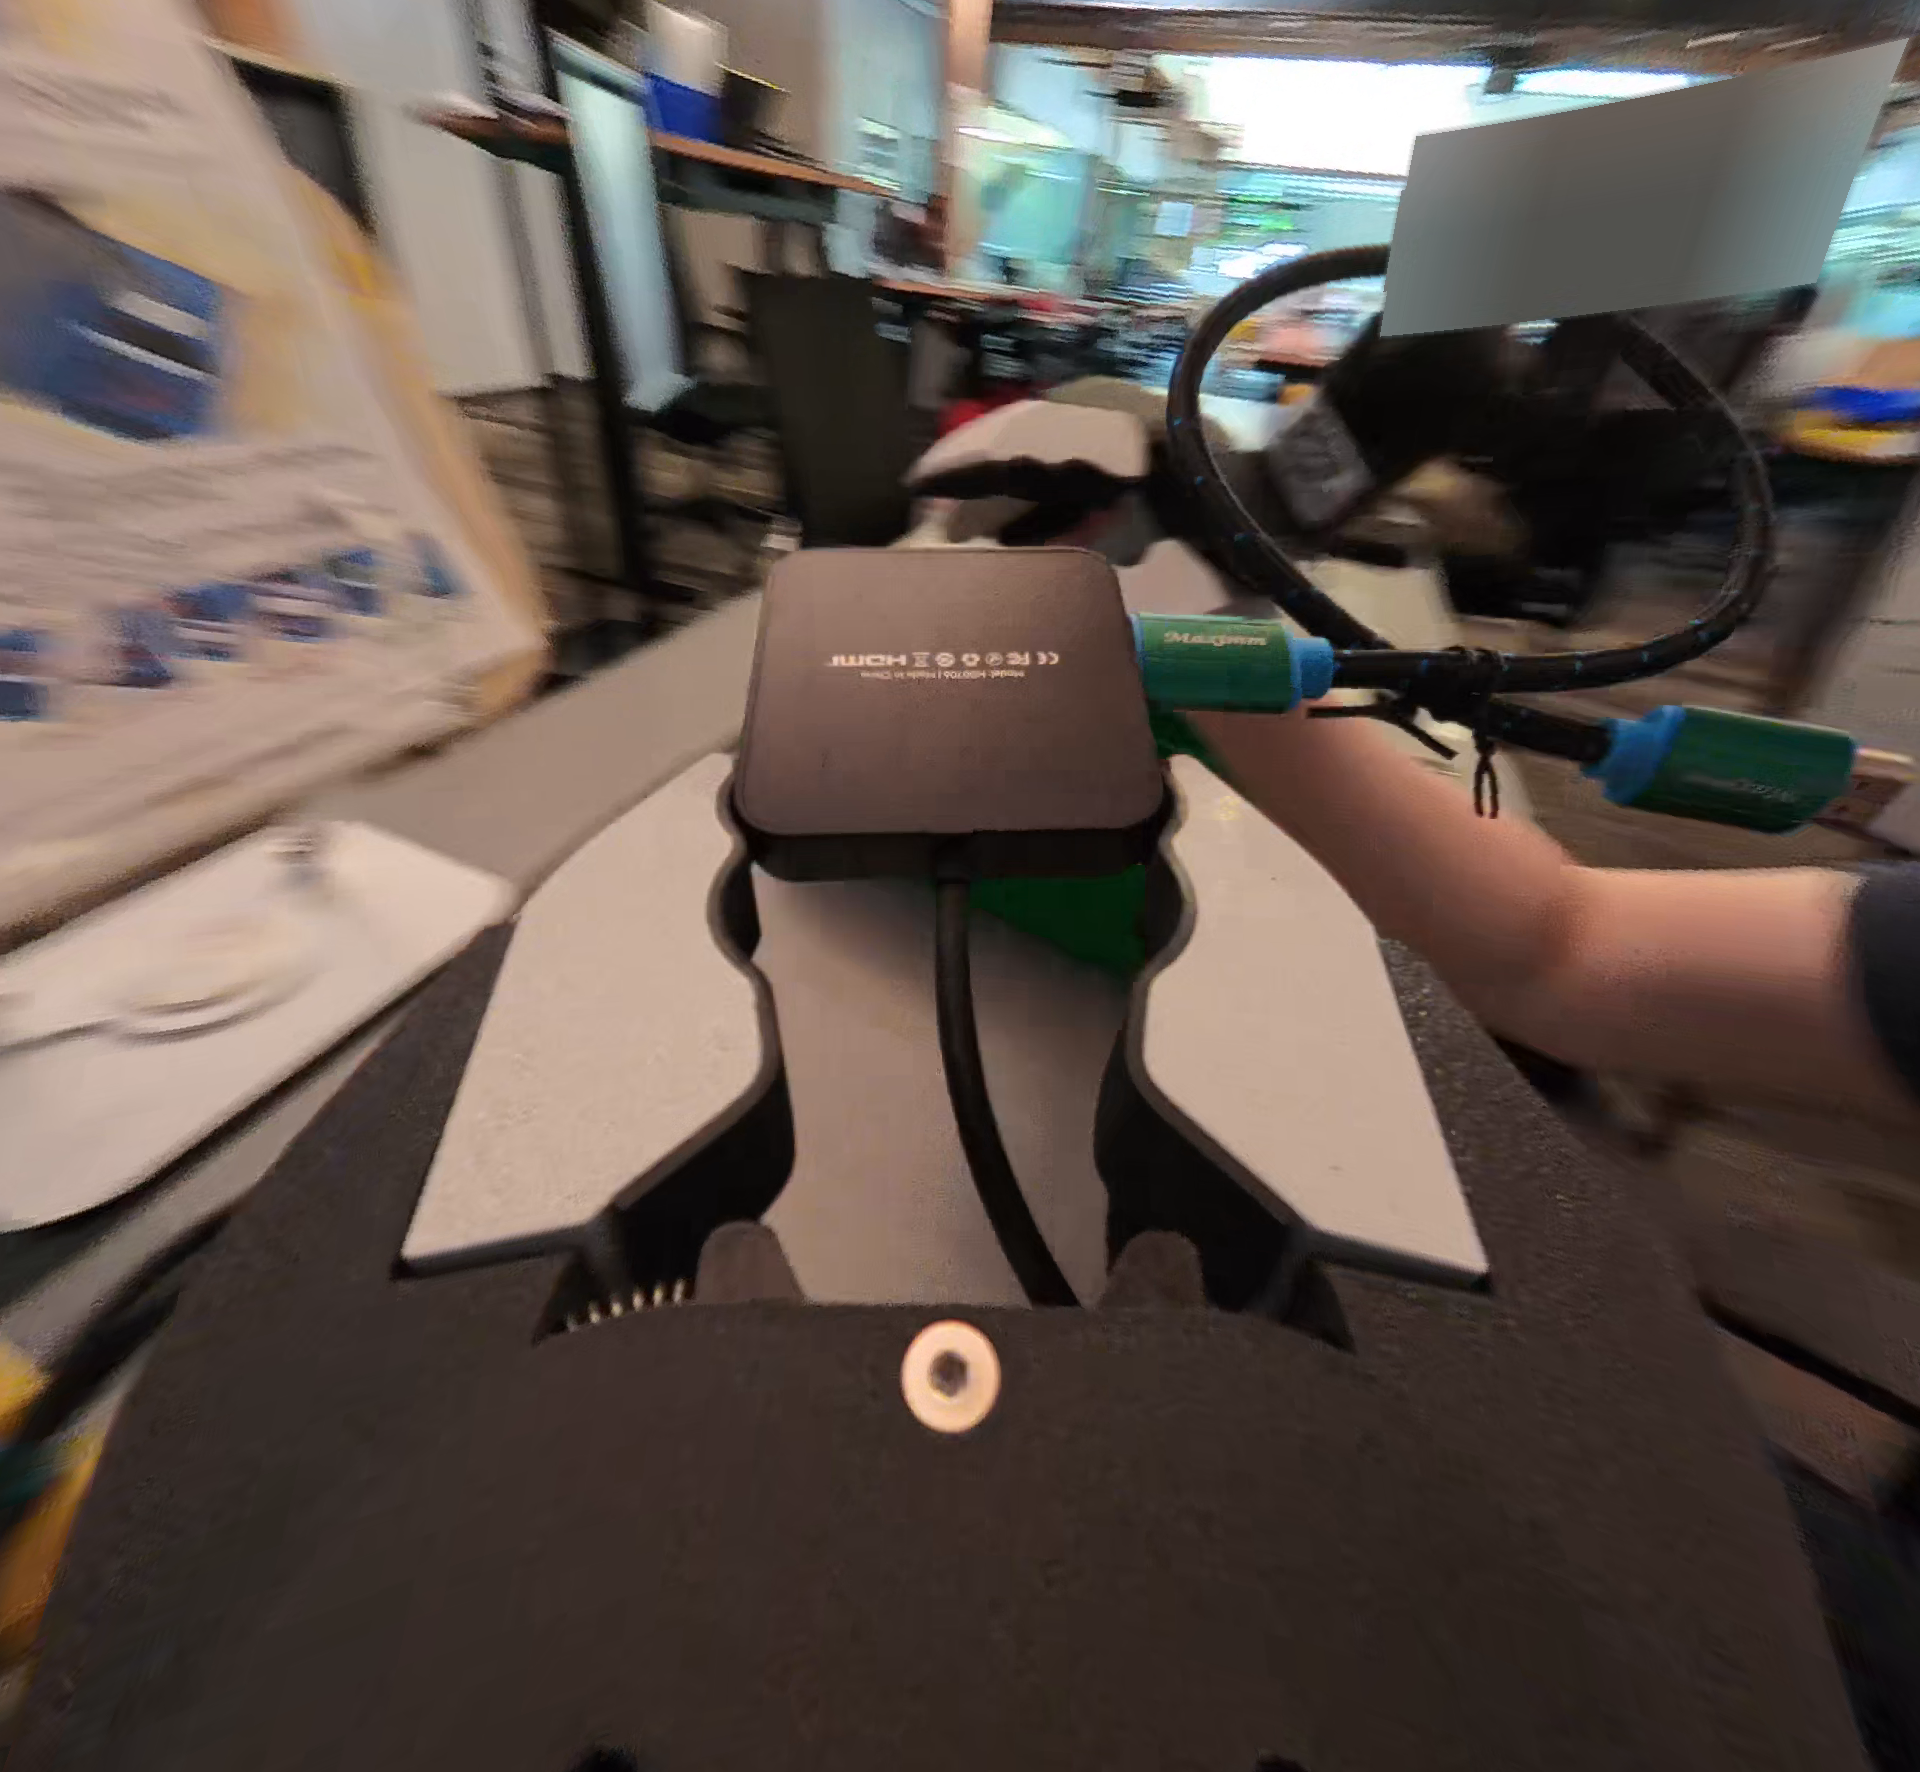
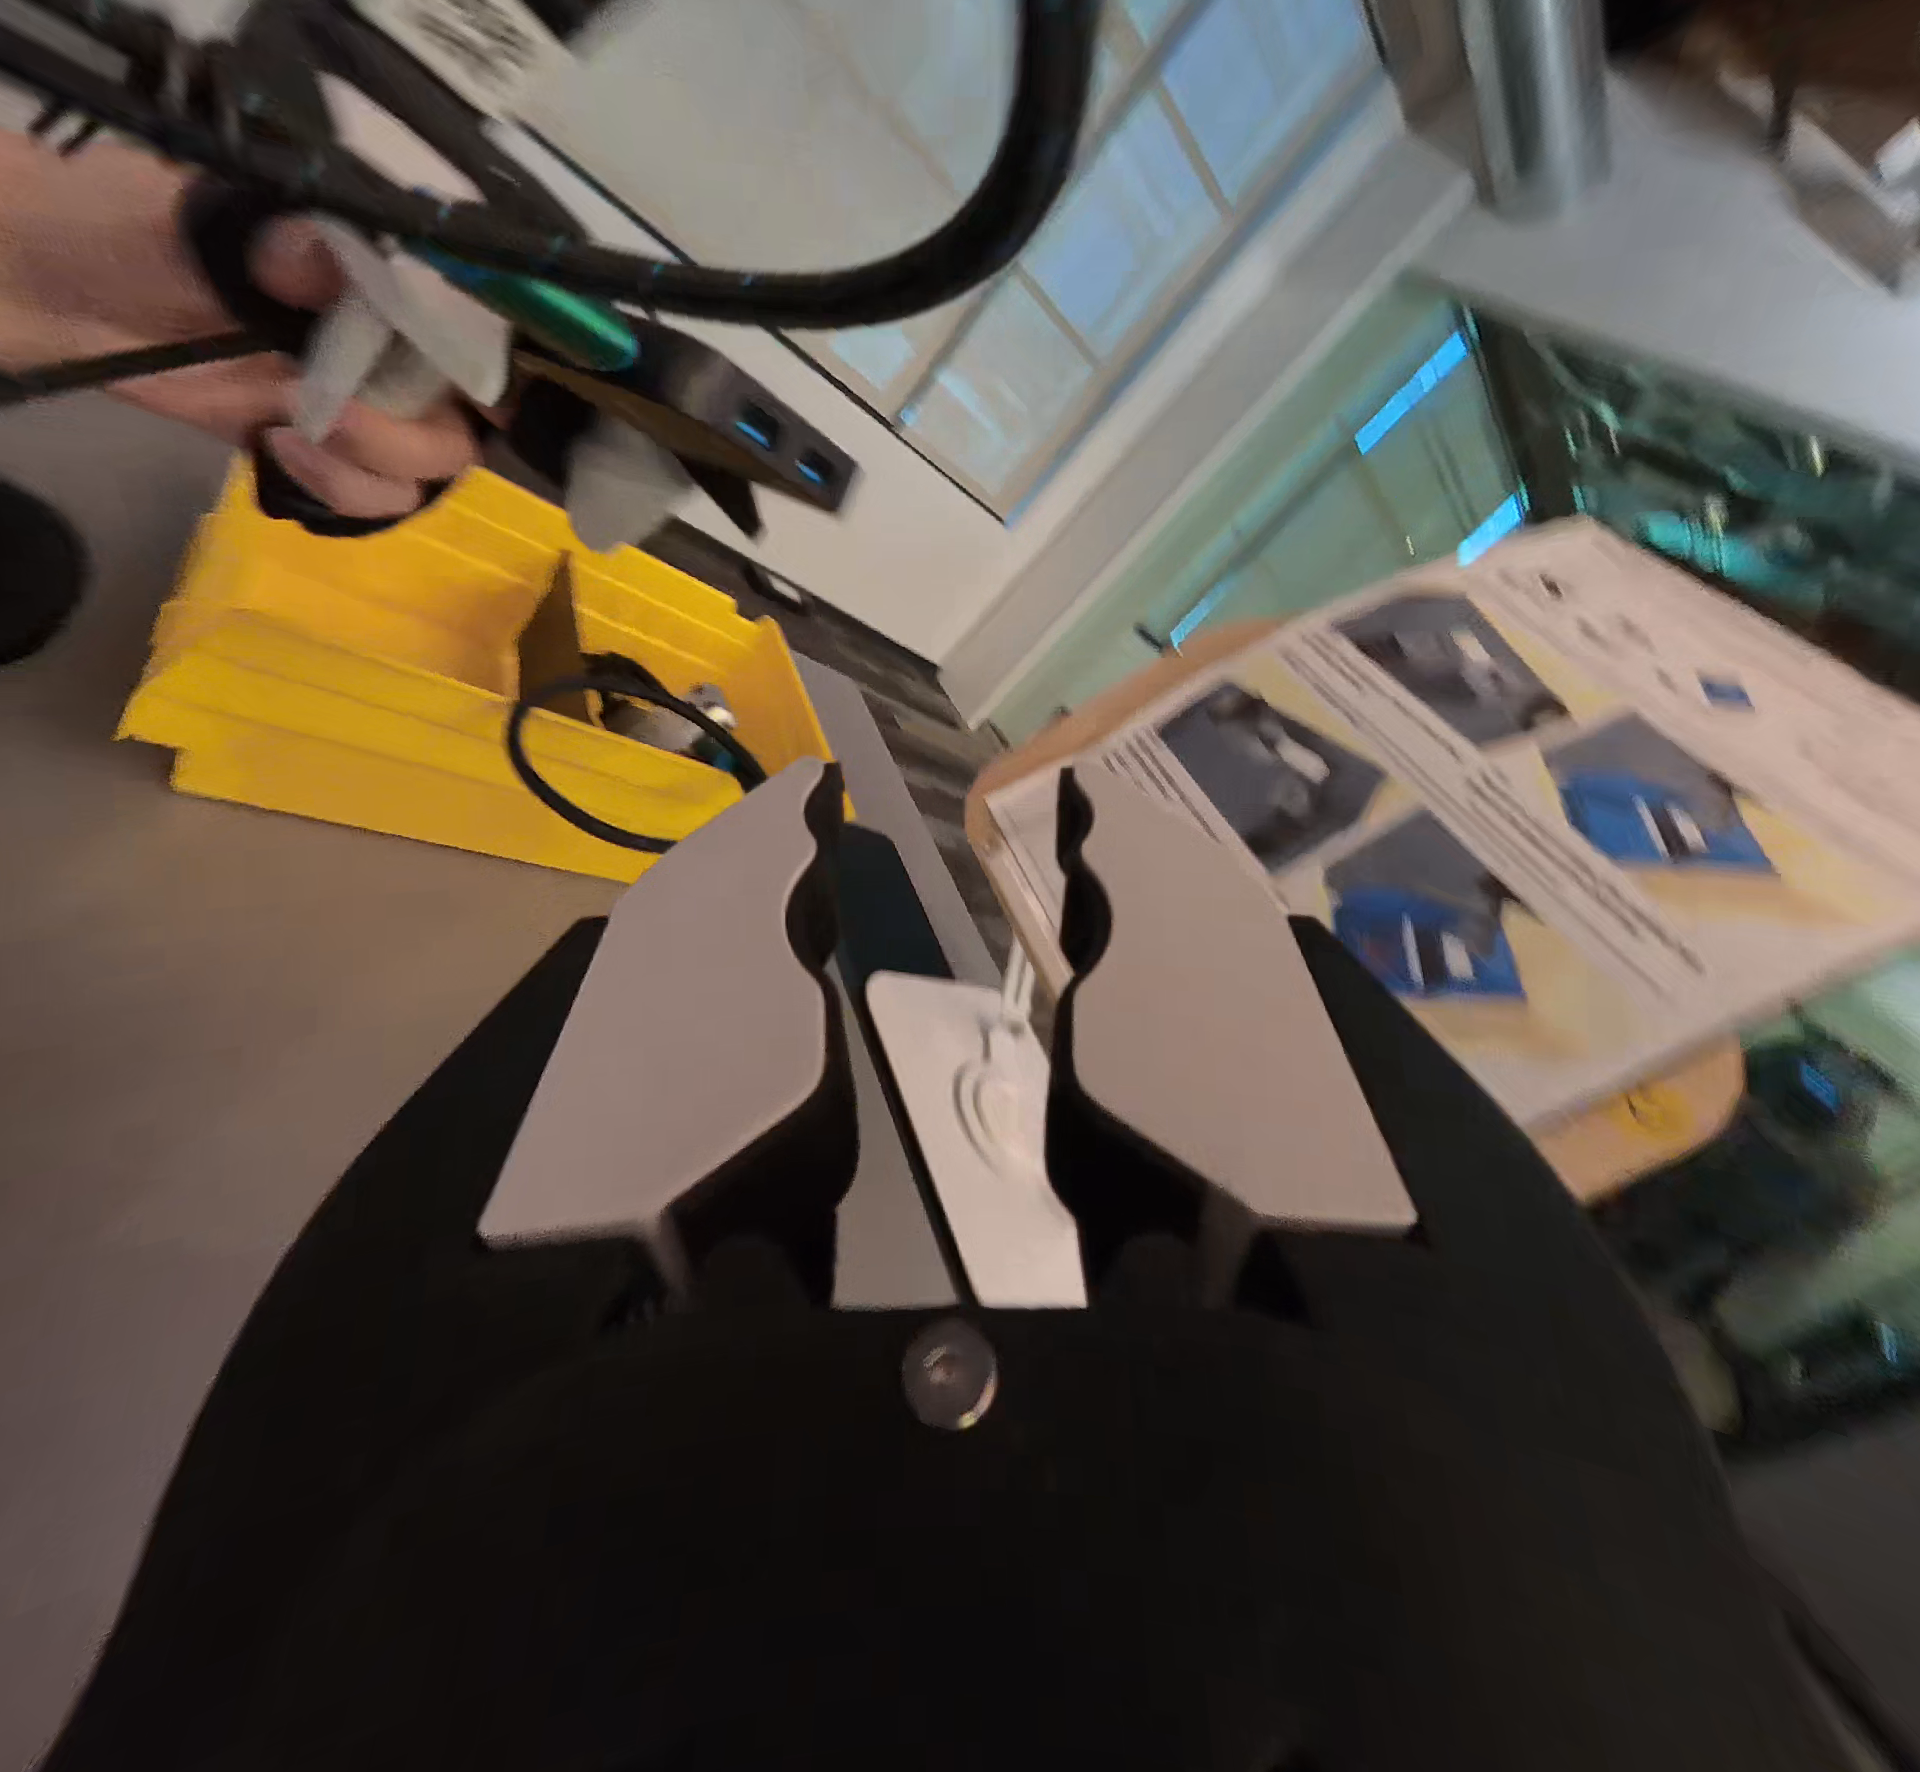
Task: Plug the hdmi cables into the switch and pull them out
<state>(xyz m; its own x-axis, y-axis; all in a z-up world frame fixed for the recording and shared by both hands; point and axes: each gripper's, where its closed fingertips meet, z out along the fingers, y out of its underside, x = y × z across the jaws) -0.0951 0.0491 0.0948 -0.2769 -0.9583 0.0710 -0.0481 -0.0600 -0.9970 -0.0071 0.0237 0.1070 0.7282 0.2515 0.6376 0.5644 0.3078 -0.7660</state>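
Our left claw (image 1: 948,823) grips the black switch (image 1: 940,704) off the table, one green plug (image 1: 1226,662) seated in its side and a second plug (image 1: 1730,772) dangling free on the looped cable (image 1: 1226,517). Our right claw (image 2: 940,813) is narrowly parted and empty. We judge the loop's weight could twist the switch in our grip, or the seated plug could bind if pulled crooked.

White print in two rows, upside down to me, stands on the black switch (image 1: 945,704). The green plug (image 1: 1216,662) seated in the switch's right side bears a gold brand mark; the loose plug (image 1: 1735,772) farther right has one too, blurred. Left of the switch, the printed box (image 1: 208,475) carries text lines too smeared to read.
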